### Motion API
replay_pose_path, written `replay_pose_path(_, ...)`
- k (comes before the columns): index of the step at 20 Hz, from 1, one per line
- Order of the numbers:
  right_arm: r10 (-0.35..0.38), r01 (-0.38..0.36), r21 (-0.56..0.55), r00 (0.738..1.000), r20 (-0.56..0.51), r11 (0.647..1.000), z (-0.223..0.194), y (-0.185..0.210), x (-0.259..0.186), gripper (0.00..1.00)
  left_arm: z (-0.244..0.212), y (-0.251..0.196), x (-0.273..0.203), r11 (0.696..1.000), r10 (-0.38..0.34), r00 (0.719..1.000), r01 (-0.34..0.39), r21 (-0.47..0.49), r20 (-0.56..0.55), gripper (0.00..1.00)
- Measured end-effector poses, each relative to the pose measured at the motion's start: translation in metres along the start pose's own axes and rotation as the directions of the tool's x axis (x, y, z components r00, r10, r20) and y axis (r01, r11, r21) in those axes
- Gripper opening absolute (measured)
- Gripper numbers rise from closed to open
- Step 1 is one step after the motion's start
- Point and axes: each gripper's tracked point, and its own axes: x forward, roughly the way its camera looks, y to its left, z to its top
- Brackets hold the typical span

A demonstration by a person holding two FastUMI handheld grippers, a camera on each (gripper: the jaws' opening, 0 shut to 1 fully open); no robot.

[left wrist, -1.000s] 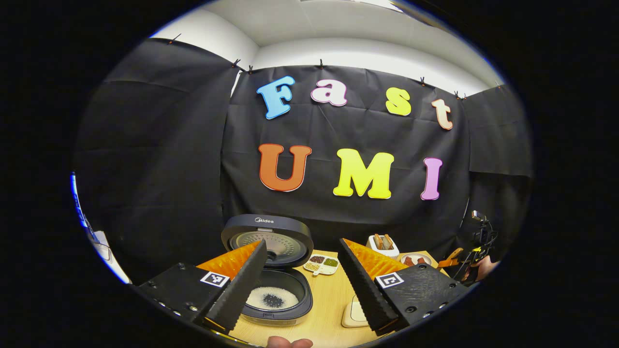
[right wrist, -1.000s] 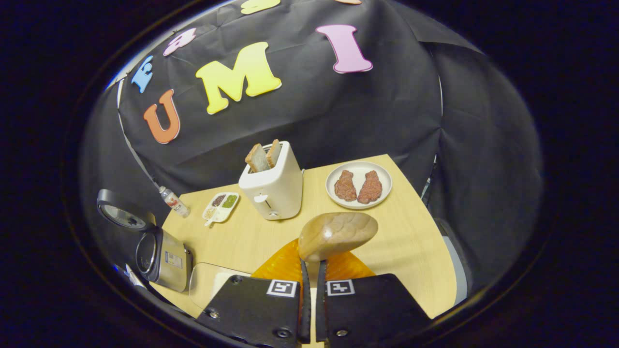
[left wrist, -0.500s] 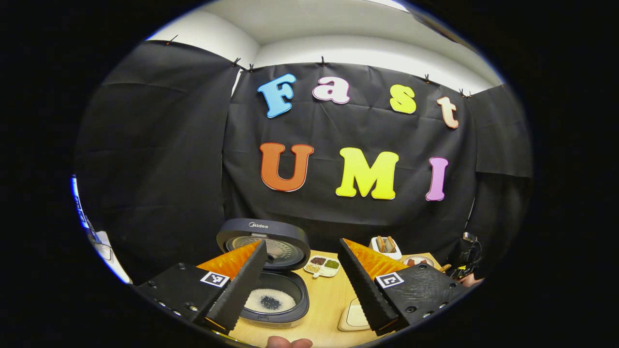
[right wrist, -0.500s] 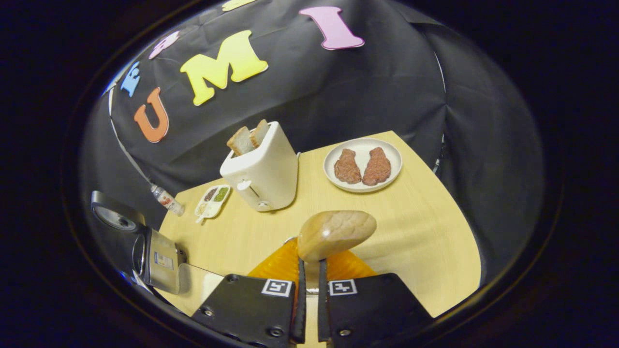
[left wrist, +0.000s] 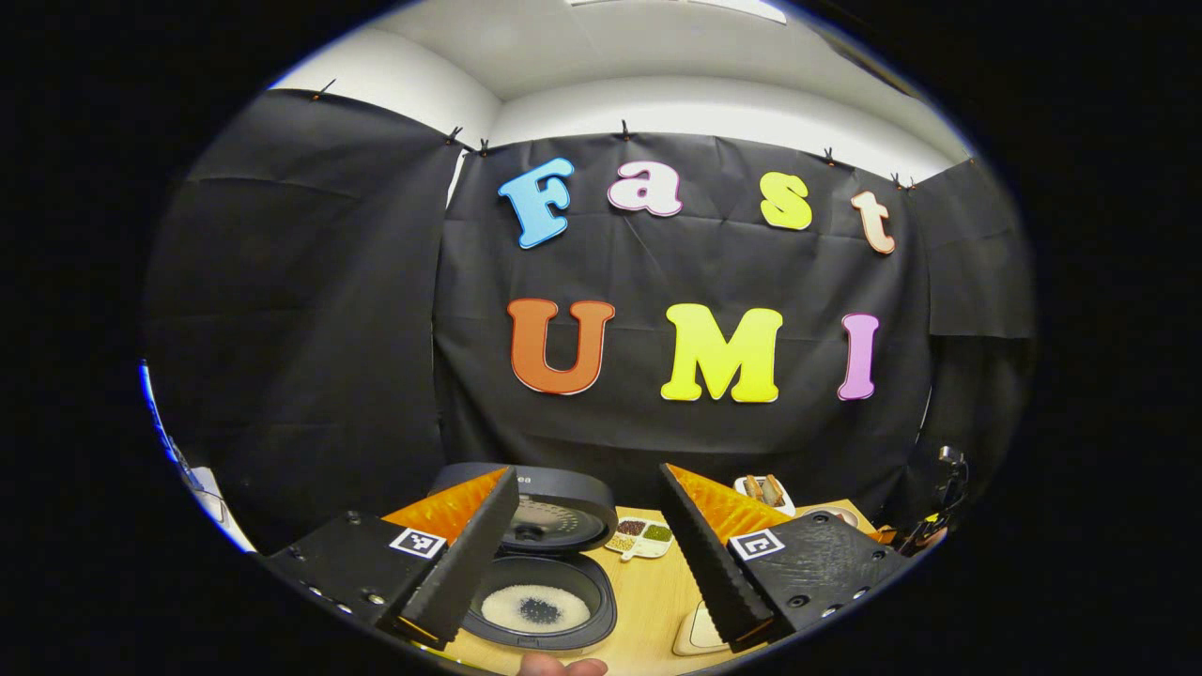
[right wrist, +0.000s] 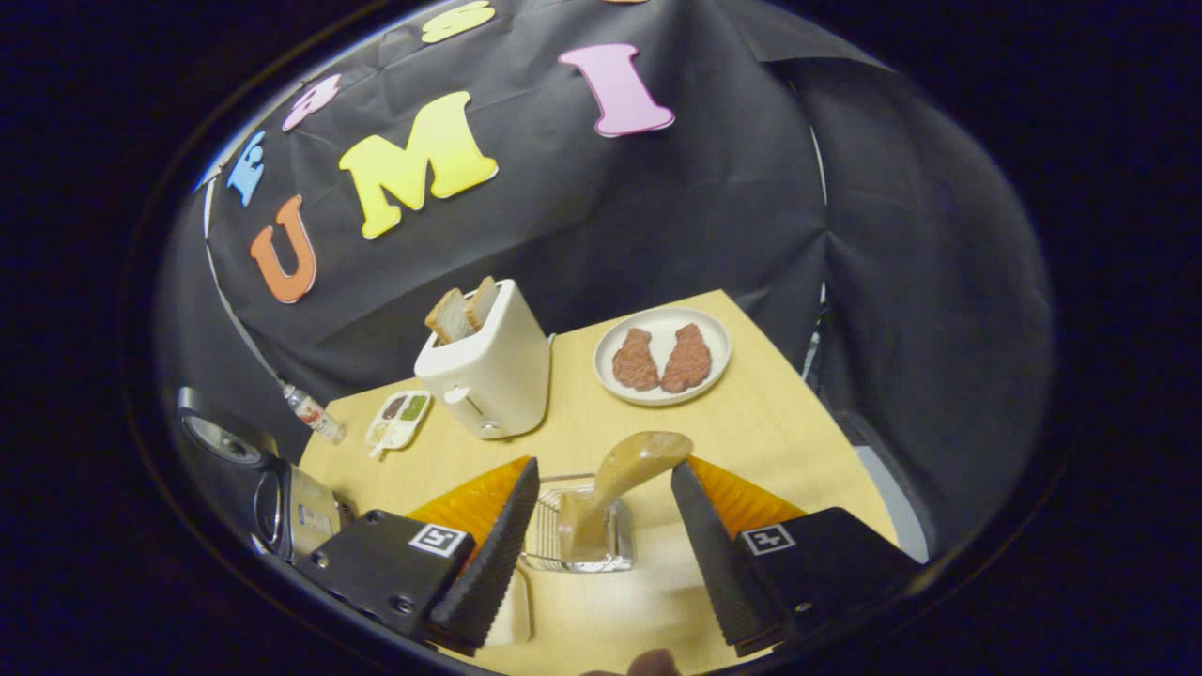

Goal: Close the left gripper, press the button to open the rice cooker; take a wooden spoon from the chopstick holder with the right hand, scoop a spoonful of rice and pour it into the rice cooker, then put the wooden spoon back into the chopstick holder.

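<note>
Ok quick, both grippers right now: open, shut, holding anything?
Left gripper: open, holding nothing, above the rice cooker.
Right gripper: open, the wooden spoon standing free in the chopstick holder.

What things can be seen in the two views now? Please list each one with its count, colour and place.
rice cooker: one, dark, lid open, white rice inside, left end of the table
wooden spoon: one, brown, standing in the chopstick holder
chopstick holder: one, wire, near edge of the table
toaster: one, white, two bread slices in it, middle of the table
plate: one, white, two reddish meat pieces, right of the toaster
divided dish: one, white, mixed grains, left of the toaster
small bottle: one, clear, against the cloth wall
table: one, light wood
left gripper: fingers apart, above the cooker
right gripper: fingers apart, either side of the spoon
</note>
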Motion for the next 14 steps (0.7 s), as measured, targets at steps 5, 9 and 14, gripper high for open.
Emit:
replay_pose_path(5, -0.037, 0.052, -0.093, 0.987, 0.155, 0.994, 0.044, 0.004, -0.051, 0.93, 0.016, 0.032, 0.029, 0.998, 0.058, 0.998, -0.059, 0.025, 0.031, 0.94)
replay_pose_path(9, -0.040, 0.093, -0.199, 0.966, 0.254, 0.976, 0.062, 0.013, -0.098, 1.00, 0.010, 0.047, 0.068, 0.997, 0.073, 0.997, -0.073, 0.032, 0.016, 0.94)
replay_pose_path(14, -0.038, 0.112, -0.236, 0.954, 0.299, 0.965, 0.050, 0.012, -0.146, 1.00, -0.011, 0.051, 0.107, 0.995, 0.086, 0.993, -0.082, 0.051, -0.075, 0.94)
